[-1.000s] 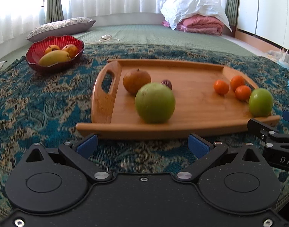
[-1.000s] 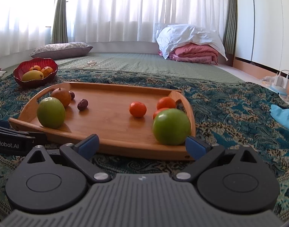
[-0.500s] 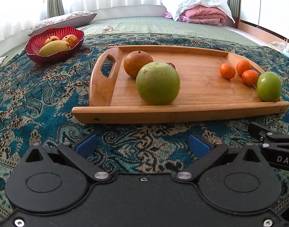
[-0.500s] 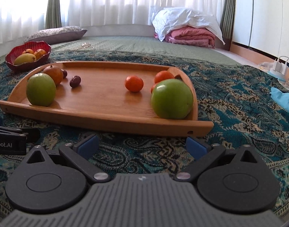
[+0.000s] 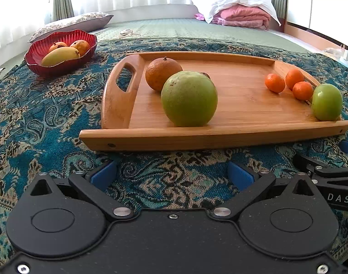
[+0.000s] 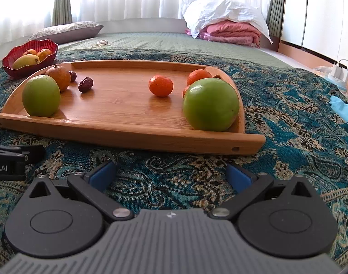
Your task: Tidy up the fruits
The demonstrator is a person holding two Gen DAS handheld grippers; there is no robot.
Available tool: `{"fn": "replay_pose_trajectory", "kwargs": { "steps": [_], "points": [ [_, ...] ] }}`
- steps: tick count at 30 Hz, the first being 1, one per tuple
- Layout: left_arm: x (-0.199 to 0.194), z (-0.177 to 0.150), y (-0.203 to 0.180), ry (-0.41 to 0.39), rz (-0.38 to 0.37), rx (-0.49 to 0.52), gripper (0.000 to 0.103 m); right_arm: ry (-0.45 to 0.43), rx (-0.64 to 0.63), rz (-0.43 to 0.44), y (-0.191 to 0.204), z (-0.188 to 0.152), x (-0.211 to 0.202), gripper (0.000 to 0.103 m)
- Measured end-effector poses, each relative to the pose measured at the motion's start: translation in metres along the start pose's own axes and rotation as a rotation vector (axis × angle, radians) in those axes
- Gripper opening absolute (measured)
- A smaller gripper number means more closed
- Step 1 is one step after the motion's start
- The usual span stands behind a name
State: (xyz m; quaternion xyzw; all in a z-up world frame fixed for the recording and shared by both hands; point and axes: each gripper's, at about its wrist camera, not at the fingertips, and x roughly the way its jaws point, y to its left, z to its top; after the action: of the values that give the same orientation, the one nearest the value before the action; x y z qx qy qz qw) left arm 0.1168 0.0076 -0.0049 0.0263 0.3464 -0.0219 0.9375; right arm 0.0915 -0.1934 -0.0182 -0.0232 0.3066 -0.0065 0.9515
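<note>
A wooden tray (image 5: 119, 105) (image 6: 119, 134) lies on the patterned cloth. On it sit a large green fruit (image 5: 189, 98) (image 6: 41, 96) at the left, a brown-orange fruit (image 5: 162, 73) (image 6: 59, 76) behind it, two dark dates (image 6: 85, 84), three small tangerines (image 5: 275, 82) (image 6: 160, 85) and a second green fruit (image 5: 326, 102) (image 6: 211, 104) at the right. My left gripper (image 5: 171, 174) is open, just short of the tray's near edge. My right gripper (image 6: 170, 173) is open too, in front of the tray's right part. Nothing is between either pair of fingers.
A red bowl (image 5: 37, 56) (image 6: 7, 62) with a mango and two orange fruits stands at the far left. A pillow (image 5: 71, 24) and folded bedding (image 5: 240, 14) lie on the green mat behind. A light blue cloth (image 6: 344, 110) is at the right.
Both grippers have drawn back from the tray and risen a little, so more cloth shows in front of the tray's near edge. The fruits have not moved.
</note>
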Motion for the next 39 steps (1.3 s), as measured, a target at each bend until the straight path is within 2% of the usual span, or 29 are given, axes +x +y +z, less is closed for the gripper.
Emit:
{"fn": "replay_pose_trajectory", "kwargs": {
  "steps": [39],
  "points": [
    [0.0027,0.0004,0.002,0.006,0.0,-0.009,0.103,-0.014,-0.009,-0.005,0.0011,-0.0028,-0.0011,0.103]
  ]
}}
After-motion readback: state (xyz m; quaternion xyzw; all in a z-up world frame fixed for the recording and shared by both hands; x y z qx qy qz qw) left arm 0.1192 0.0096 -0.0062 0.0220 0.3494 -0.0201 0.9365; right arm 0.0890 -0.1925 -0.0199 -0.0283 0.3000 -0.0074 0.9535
